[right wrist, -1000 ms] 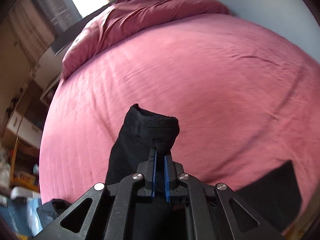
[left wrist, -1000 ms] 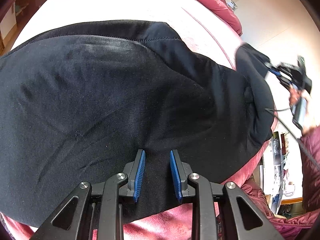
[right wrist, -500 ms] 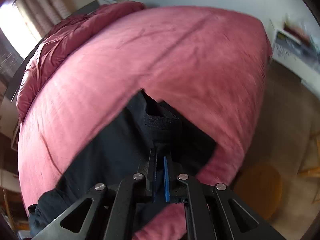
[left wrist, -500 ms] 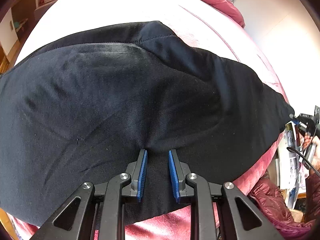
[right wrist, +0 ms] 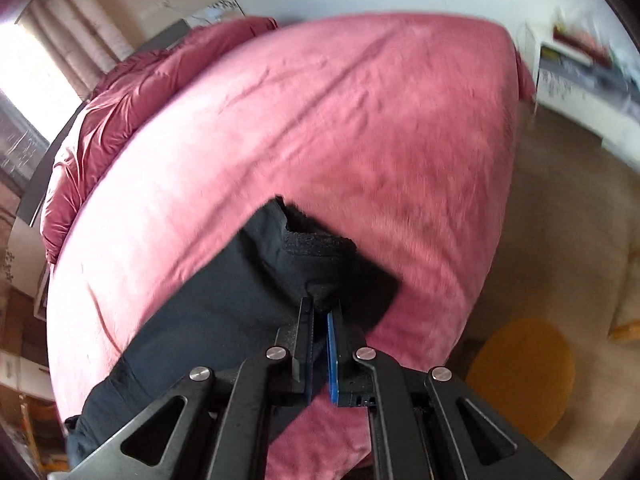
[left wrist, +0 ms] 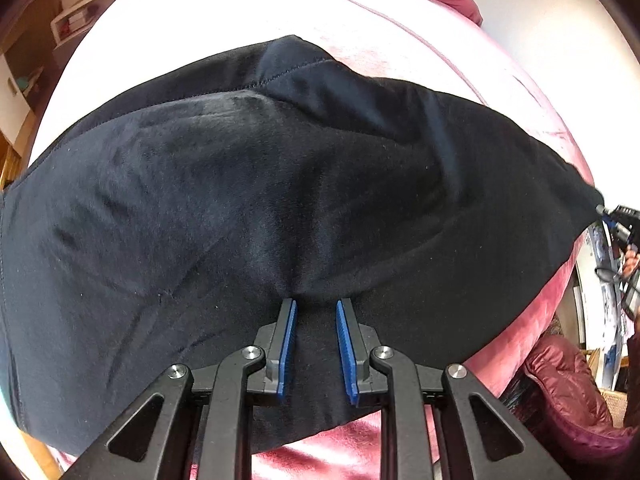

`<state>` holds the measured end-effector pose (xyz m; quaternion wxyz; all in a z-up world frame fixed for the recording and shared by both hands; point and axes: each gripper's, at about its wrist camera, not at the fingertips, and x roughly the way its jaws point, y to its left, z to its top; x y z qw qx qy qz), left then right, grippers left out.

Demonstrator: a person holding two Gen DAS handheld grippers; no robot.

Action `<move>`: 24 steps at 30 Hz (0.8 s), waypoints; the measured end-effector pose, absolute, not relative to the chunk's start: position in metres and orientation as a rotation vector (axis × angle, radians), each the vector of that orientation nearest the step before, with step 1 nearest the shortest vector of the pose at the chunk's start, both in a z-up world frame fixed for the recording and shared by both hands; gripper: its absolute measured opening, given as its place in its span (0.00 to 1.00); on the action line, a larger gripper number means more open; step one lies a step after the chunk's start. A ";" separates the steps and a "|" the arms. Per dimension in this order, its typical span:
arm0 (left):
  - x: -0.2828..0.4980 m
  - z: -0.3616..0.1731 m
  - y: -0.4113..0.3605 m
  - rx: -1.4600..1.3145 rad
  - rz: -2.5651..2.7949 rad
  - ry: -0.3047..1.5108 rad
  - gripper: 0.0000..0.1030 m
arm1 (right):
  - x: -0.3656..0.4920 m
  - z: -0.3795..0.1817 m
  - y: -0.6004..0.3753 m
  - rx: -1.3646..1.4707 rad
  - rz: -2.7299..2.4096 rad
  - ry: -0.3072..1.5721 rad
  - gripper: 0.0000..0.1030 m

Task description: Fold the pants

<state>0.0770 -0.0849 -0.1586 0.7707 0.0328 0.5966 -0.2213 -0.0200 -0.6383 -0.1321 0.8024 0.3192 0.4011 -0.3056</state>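
Note:
Black pants (left wrist: 280, 200) lie spread across the pink bed (left wrist: 400, 28). In the left wrist view my left gripper (left wrist: 314, 308) points down at their near edge, and the cloth puckers into folds where it is pinched between the blue pads (left wrist: 286, 340). My right gripper (right wrist: 320, 312) is shut on the ribbed cuff end (right wrist: 320, 248) of the pants (right wrist: 224, 312), low over the bed near its corner. The left wrist view shows the right gripper (left wrist: 618, 220) at the far right, pulling that end taut.
A bunched red duvet (right wrist: 132, 92) lies at the head of the bed (right wrist: 340, 120). Beyond the bed corner are beige floor, a round yellow mat (right wrist: 524, 372) and a white shelf (right wrist: 580, 68). A dark red jacket (left wrist: 560, 384) sits low right in the left wrist view.
The right gripper swung outward and down with the cuff, drawing the raised pant end out flat toward the bed's corner. The left gripper shifted a little and kept its hold.

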 end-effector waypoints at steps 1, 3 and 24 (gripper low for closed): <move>0.078 -0.159 -0.087 0.078 -0.482 1.296 0.21 | -0.019 -0.139 -0.645 0.688 -0.674 0.894 0.05; 0.078 -0.158 -0.091 0.086 -0.483 1.297 0.21 | -0.019 -0.165 -0.658 0.742 -0.672 0.969 0.05; 0.053 -0.101 -0.195 0.173 -0.781 1.116 0.21 | -0.041 -0.179 -0.573 1.004 -0.231 0.982 0.27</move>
